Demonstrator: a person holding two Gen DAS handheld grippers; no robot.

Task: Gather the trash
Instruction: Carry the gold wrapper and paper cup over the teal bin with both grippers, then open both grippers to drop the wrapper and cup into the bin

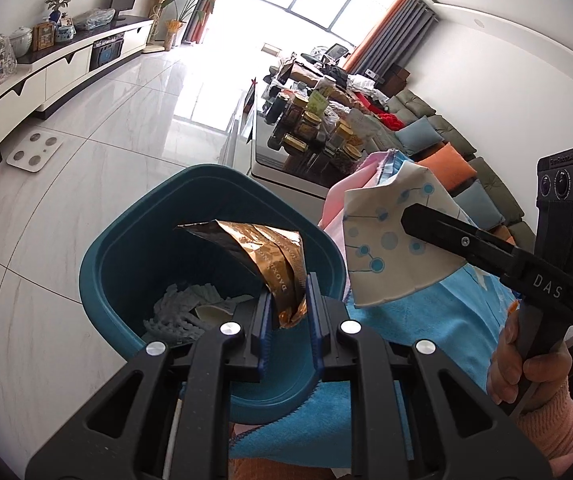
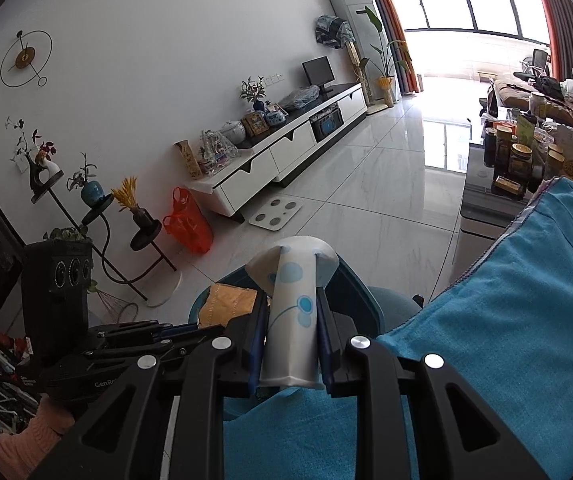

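Left wrist view, left to right: teal bin (image 1: 126, 256) at centre-left, already holding white scraps; left gripper (image 1: 288, 300) jaws narrow, pinching gold foil wrapper (image 1: 270, 256) over the opening, ready to drop. Right gripper (image 1: 418, 224) clamping flattened paper cup (image 1: 382, 248) beside the rim. Blue cloth (image 1: 438, 320) underneath; cluttered tabletop (image 1: 286, 168) beyond.

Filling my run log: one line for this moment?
left gripper: gold wrapper over bin | right gripper: crushed paper cup | nothing dropped
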